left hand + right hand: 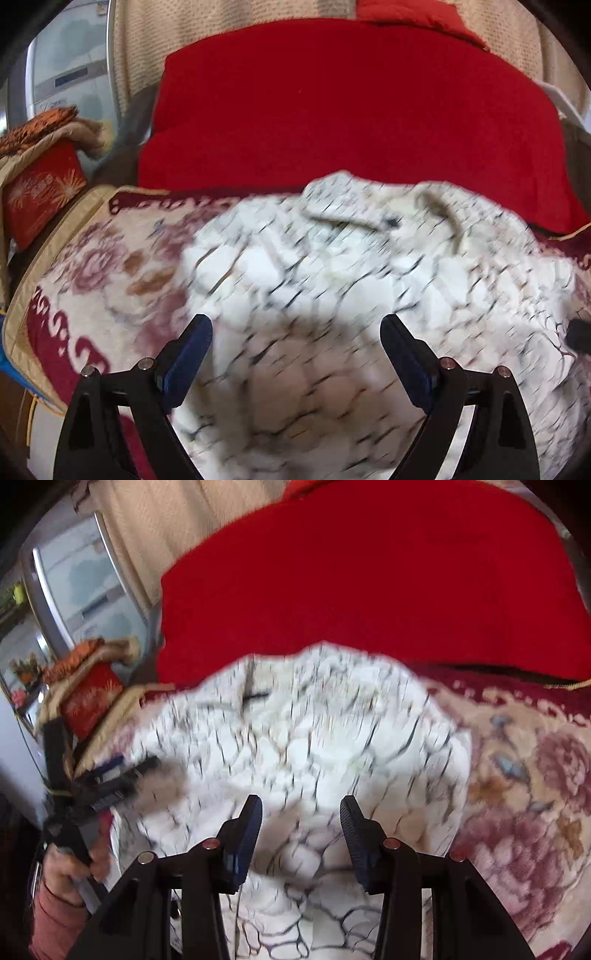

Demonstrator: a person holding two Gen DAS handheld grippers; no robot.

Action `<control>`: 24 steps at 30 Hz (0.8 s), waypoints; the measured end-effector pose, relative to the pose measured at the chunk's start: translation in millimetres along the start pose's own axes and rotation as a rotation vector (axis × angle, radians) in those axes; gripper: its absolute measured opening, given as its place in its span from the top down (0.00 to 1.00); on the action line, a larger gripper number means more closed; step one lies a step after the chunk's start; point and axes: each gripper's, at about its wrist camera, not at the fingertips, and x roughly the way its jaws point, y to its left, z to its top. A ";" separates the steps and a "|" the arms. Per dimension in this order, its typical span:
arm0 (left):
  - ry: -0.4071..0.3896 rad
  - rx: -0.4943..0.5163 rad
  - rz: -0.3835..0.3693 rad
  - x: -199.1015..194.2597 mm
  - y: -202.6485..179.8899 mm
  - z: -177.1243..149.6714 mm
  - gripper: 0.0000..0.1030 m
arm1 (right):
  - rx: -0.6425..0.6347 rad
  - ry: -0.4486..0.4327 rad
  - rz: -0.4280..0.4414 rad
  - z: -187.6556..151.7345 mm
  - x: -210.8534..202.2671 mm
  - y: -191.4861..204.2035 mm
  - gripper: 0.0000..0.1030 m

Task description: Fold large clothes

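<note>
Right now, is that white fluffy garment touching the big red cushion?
Cannot tell. In the right wrist view the white garment overlaps the red cushion, but blur hides any contact.

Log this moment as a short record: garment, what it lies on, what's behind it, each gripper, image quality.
garment: white coat with dark crackle lines, bunched, not yet folded flat
surface: floral blanket, cream and maroon
behind: red cushion
left side: stacked red and orange bedding
left gripper: open, over the coat, nothing between the jaws
right gripper: open, over the coat, nothing between the jaws
image quality: motion blur in both views, coat details unclear
</note>
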 end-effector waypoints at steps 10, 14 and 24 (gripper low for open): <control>-0.049 -0.056 -0.005 -28.4 67.8 -44.0 0.10 | 0.016 -0.038 0.050 -21.1 -12.4 2.2 0.49; -0.018 -0.096 0.006 -44.7 91.2 -72.6 0.10 | 0.044 -0.065 0.082 -30.4 -19.8 -0.3 0.47; 0.150 -0.198 -0.032 -44.1 122.0 -133.5 0.10 | 0.029 -0.081 0.146 -61.8 -37.8 1.5 0.44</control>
